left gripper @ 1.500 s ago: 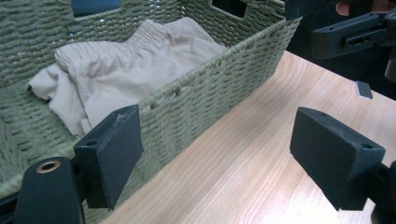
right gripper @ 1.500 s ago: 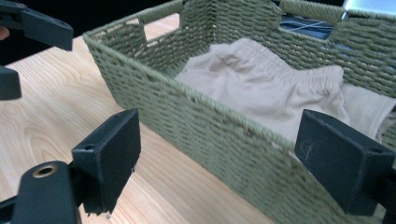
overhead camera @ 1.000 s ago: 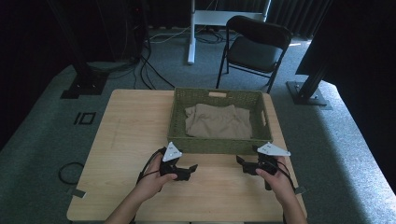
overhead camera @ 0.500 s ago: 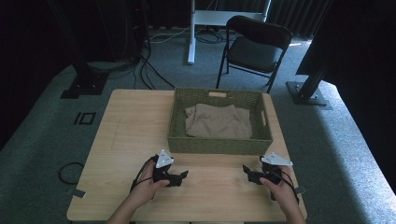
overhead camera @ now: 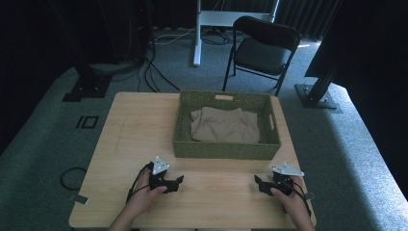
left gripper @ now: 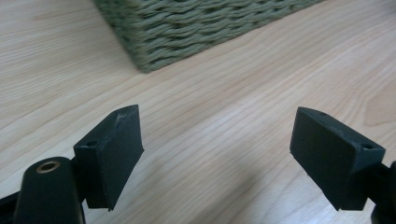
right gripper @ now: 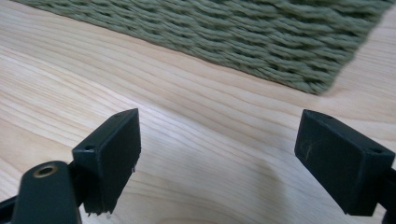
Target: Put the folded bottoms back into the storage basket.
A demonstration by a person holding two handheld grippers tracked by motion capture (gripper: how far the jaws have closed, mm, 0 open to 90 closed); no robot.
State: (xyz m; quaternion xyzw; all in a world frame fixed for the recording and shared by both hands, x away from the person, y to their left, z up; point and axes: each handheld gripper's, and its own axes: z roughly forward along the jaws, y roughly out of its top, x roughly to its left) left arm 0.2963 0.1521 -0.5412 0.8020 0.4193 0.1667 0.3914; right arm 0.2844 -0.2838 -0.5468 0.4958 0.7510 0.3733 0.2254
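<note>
Left gripper point(overhead camera: 178, 181) and right gripper point(overhead camera: 258, 183) rest near the light wooden tabletop's point(overhead camera: 134, 134) front edge, jaws wide apart, empty. Folded tan cloth point(overhead camera: 225, 124) lies in green woven basket point(overhead camera: 221, 149) at rear edge.

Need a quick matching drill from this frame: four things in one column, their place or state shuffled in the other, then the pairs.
Things:
1. basket
2. folded cloth
3. left gripper
4. chair

Place or state:
A. on the floor beyond the table
B. open, low over the bare table near its front edge
C. lying inside the basket
D. standing on the table, toward its far side

Pairs: 1-D, 2-C, 3-B, 4-A
</note>
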